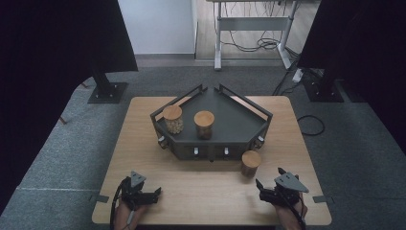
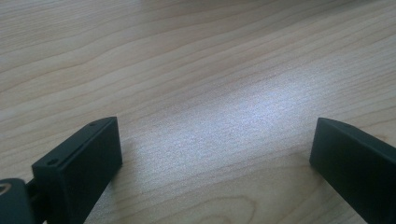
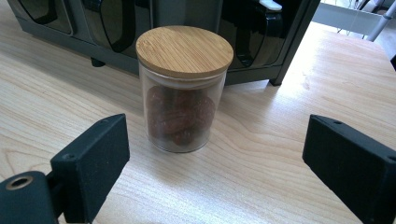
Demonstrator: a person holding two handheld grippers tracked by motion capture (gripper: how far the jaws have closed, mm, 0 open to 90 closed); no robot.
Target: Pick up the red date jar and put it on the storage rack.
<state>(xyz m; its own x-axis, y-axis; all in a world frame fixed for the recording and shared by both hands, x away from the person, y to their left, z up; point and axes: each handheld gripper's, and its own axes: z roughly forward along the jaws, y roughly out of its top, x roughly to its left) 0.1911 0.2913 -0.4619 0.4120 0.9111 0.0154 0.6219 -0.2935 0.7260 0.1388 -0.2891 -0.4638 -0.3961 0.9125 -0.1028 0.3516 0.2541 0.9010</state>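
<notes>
Right gripper (image 1: 269,184) rests near the table's (image 1: 191,191) front edge, jaws spread wide with nothing between them, aimed at the glass jar (image 3: 183,88) that stands upright on the bare wood just ahead. Left gripper (image 1: 152,194) lies idle at the front left, jaws likewise parted over empty tabletop. Step judged: approach before a grasp, jar not yet touched. Next move likely calls for advancing until the jaws straddle the glass body below the lid, then closing squarely, since smooth round glass may slip. Jar: clear cylinder, flat bamboo lid (image 3: 184,50) seated level, reddish-brown pieces inside, perhaps dates. It sits just in front of the dark tray's (image 1: 249,125) right corner, apart from the two jars (image 1: 173,119) standing on the tray.
</notes>
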